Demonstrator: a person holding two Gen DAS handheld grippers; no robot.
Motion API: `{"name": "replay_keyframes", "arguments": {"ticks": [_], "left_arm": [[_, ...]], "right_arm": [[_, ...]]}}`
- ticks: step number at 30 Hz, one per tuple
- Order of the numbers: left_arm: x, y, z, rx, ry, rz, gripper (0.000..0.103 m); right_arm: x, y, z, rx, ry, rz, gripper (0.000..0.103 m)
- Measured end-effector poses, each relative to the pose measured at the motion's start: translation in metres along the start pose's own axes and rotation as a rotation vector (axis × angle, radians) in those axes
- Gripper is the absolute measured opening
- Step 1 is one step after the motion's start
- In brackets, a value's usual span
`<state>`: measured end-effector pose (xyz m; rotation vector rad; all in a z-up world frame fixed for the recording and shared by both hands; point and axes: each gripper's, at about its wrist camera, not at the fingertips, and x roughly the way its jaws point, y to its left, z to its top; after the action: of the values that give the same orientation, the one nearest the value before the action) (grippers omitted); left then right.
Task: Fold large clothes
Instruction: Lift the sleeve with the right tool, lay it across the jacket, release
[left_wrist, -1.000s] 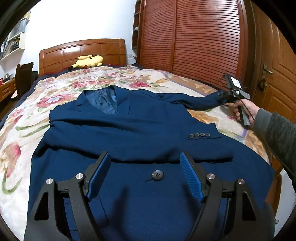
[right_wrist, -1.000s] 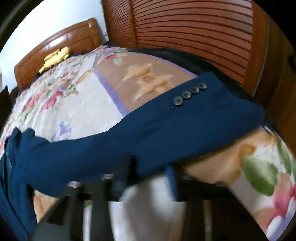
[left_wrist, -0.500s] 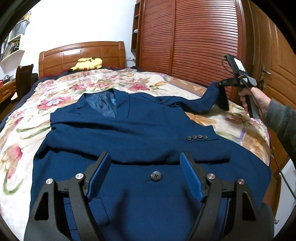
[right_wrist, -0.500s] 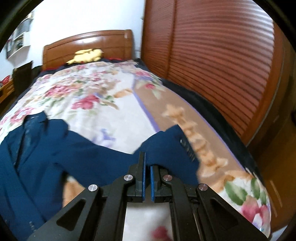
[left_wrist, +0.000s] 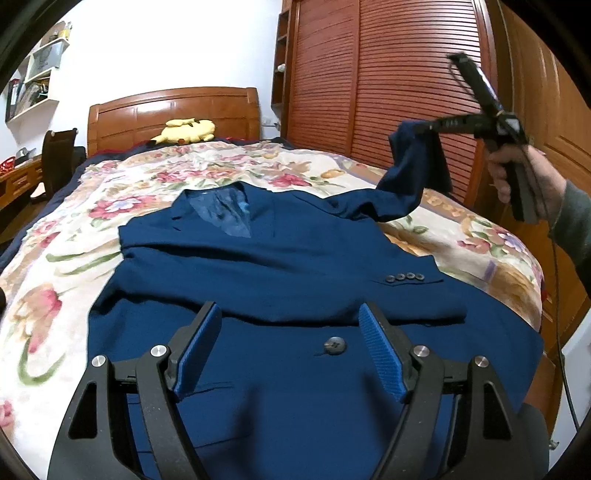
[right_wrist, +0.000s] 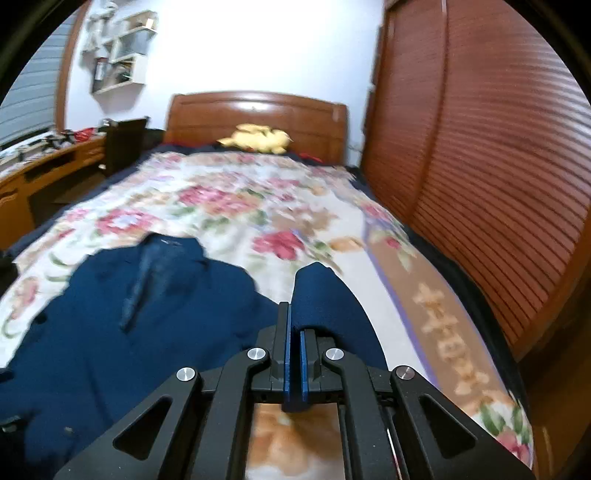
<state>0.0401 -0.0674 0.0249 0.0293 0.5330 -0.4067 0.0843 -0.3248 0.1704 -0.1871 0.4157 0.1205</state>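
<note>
Upper right of the frame, the right claw (left_wrist: 424, 127) clamps the blue jacket's (left_wrist: 295, 280) raised sleeve (left_wrist: 410, 173); laying it squarely across the chest would fold cleanly. The left claw (left_wrist: 291, 347) hangs open.

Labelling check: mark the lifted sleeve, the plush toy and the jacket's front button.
lifted sleeve (left_wrist: 406, 173), left wrist view, on its raised cuff end.
plush toy (left_wrist: 186, 130), left wrist view, on its yellow body.
front button (left_wrist: 334, 345), left wrist view, on its centre.

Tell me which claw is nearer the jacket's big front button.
Left. The left claw hovers open just above the front button; the right claw is far off, holding the raised sleeve.
</note>
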Motion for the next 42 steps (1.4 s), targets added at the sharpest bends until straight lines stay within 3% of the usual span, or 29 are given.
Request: {"name": "replay_keyframes", "arguments": {"ticks": [9,15,22,30,36,38,42], "left_arm": [[-0.01,0.02,0.0,-0.025,-0.018,0.034,0.078],[-0.016,0.032,0.0,-0.041,-0.039,0.061,0.078],[-0.015,0.043,-0.001,-0.073,-0.038,0.07,0.078],[-0.012,0.041,-0.001,-0.065,-0.033,0.076,0.078],[-0.014,0.041,-0.001,-0.067,-0.04,0.08,0.078],[-0.014,0.042,-0.001,-0.067,-0.039,0.081,0.078],[-0.015,0.043,-0.001,-0.071,-0.041,0.081,0.078]], "right_arm": [[-0.021,0.068,-0.015,-0.087,0.007,0.207,0.004],[-0.025,0.088,-0.033,-0.126,0.034,0.316,0.004],[0.008,0.091,-0.074,-0.124,0.222,0.347,0.004],[0.035,0.095,-0.105,-0.123,0.343,0.388,0.004],[0.023,0.1,-0.095,-0.134,0.365,0.397,0.007],[0.017,0.102,-0.099,-0.14,0.37,0.394,0.018],[0.005,0.103,-0.103,-0.174,0.338,0.391,0.022]]}}
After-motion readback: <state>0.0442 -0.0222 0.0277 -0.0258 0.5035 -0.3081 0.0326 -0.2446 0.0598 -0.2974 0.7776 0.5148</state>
